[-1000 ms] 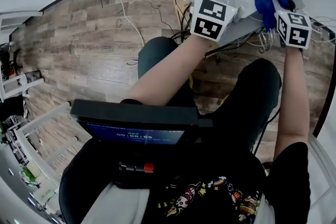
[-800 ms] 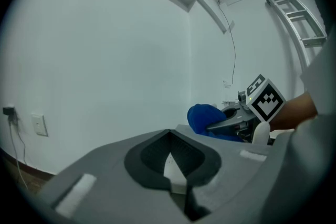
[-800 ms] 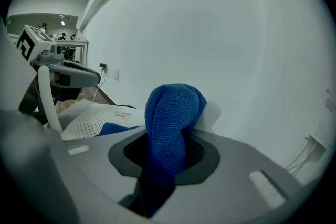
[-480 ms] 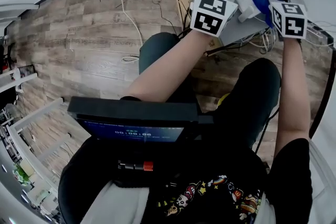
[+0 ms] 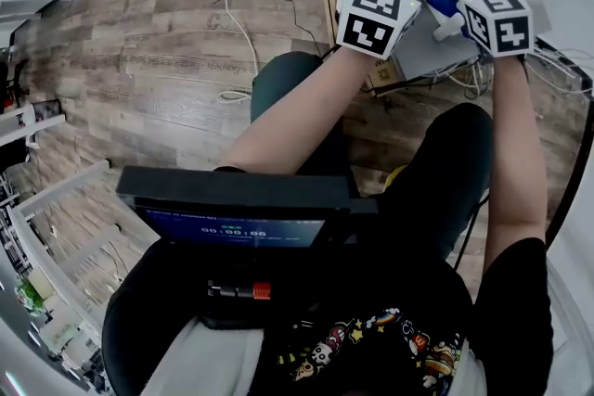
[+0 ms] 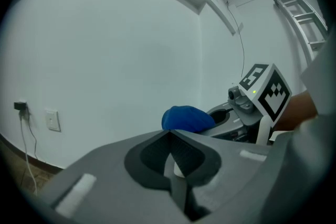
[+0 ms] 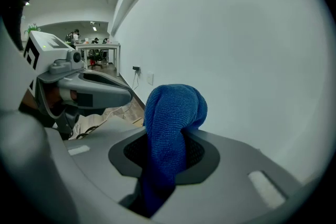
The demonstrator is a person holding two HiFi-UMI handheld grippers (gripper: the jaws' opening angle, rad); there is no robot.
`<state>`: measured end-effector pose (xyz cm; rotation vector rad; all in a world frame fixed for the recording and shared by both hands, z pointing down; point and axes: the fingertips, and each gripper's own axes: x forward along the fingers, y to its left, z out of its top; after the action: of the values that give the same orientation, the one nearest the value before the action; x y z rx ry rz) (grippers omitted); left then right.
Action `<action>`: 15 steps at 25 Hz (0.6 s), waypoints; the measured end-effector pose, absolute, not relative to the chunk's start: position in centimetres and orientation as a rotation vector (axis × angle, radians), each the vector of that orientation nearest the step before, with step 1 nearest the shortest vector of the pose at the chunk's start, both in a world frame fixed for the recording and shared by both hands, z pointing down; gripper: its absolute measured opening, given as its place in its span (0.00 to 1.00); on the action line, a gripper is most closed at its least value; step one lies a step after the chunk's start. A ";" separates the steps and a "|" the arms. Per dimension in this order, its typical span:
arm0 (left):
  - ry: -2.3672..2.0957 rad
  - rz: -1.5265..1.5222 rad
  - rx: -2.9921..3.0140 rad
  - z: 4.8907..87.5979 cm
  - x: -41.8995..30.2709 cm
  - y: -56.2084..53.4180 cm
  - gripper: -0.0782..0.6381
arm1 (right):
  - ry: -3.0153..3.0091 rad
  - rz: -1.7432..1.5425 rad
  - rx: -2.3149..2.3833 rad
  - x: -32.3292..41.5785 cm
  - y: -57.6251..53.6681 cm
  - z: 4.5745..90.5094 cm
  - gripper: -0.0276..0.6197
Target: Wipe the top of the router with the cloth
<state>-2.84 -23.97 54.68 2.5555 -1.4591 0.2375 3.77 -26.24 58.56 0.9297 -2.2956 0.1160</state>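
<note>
The right claw [image 7: 167, 157] is clamping the blue cloth [image 7: 176, 110] tight, its bunched end sticking up; the left claw [image 6: 170, 149] is sitting closed, gripping nothing.

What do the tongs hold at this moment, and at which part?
The right tongs pinch the blue cloth by its lower part; its bunched top stands free above. The left tongs are shut, apparently empty.
</note>
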 end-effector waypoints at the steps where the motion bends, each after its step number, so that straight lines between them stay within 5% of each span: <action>1: -1.456 0.243 2.559 54.6 -2.7 -23.8 0.11 | -2.308 0.122 0.909 3.5 -25.7 58.5 0.24; 15: -1.321 0.303 2.640 54.7 3.4 -24.0 0.11 | -2.397 0.250 0.998 9.0 -21.5 58.0 0.24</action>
<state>3.35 -24.00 54.72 2.6396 -1.3211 0.3029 8.99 -21.46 58.04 0.9982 -2.3972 0.2495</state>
